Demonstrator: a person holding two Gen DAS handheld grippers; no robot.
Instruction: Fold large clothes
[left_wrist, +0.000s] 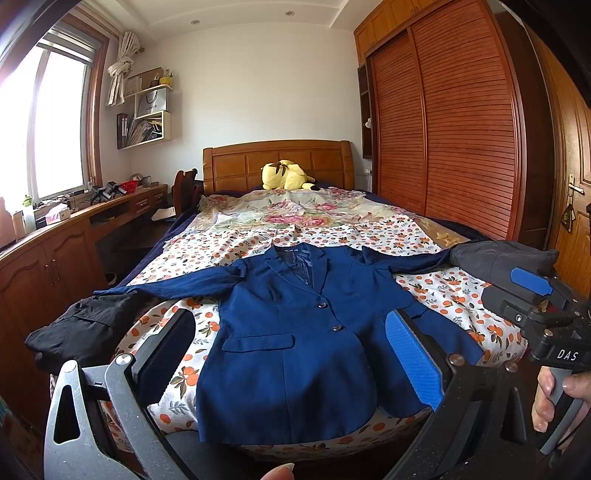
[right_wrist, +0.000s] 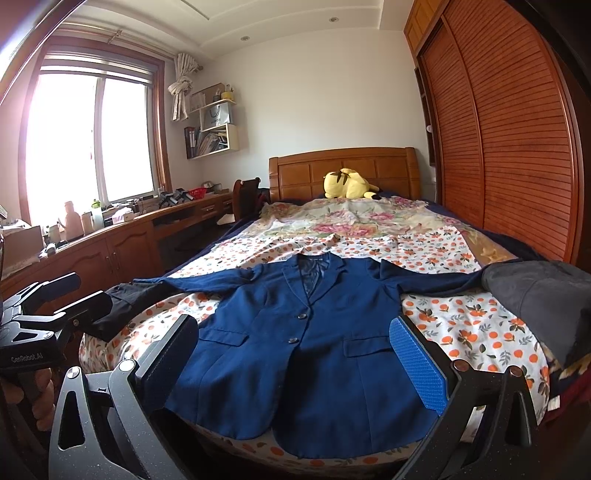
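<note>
Both jaws hang released above the blue jacket, nothing grasped.
It lies flat on the bed, sleeves spread; folding hasn't begun, so I'd expect a sleeve pinched first.

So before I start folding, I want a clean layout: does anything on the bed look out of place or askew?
The blue jacket lies flat, buttoned, sleeves spread. But each cuff runs under other clothing: a black garment on its left, a dark grey one on its right. Its hem overhangs the bed edge.
</note>
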